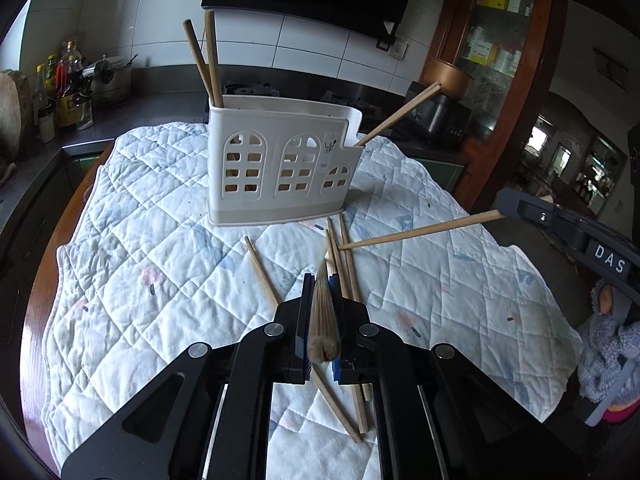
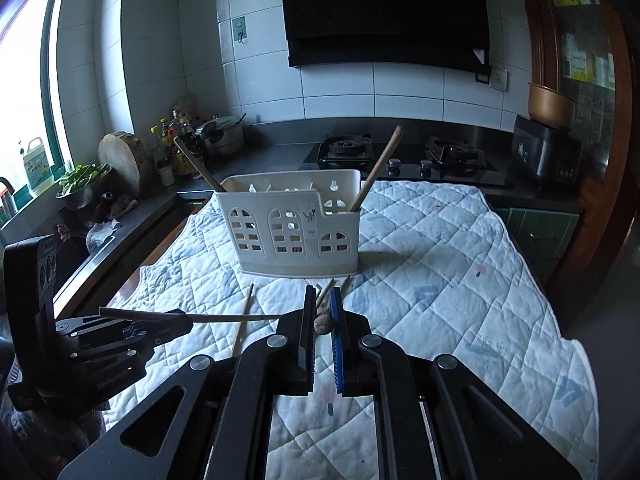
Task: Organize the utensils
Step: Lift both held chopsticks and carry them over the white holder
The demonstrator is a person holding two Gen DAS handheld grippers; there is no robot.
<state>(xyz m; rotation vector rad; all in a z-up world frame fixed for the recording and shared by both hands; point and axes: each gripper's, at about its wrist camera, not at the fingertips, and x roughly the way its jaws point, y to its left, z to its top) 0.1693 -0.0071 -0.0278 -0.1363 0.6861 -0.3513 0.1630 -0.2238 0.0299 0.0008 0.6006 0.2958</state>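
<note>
A white utensil holder [image 1: 280, 168] with arched cut-outs stands on the quilted cloth [image 1: 160, 264]; it also shows in the right wrist view [image 2: 294, 226]. Two chopsticks [image 1: 208, 60] stand in its left part and one [image 1: 400, 114] leans out of its right part. Several loose chopsticks [image 1: 342, 252] lie on the cloth in front of it. My left gripper [image 1: 322, 280] is shut on a chopstick [image 1: 324, 316] that points toward the camera. My right gripper [image 2: 322, 292] is shut on another chopstick [image 2: 323, 322]; from the left wrist view that chopstick [image 1: 420, 232] reaches over the pile.
A stove [image 2: 400, 156] and dark counter lie behind the table. Bottles [image 2: 176, 148], a pot [image 2: 224, 132] and a round cutting board [image 2: 120, 160] stand at the back left. A rice cooker [image 2: 548, 156] and a wooden cabinet [image 1: 496, 60] are at the right.
</note>
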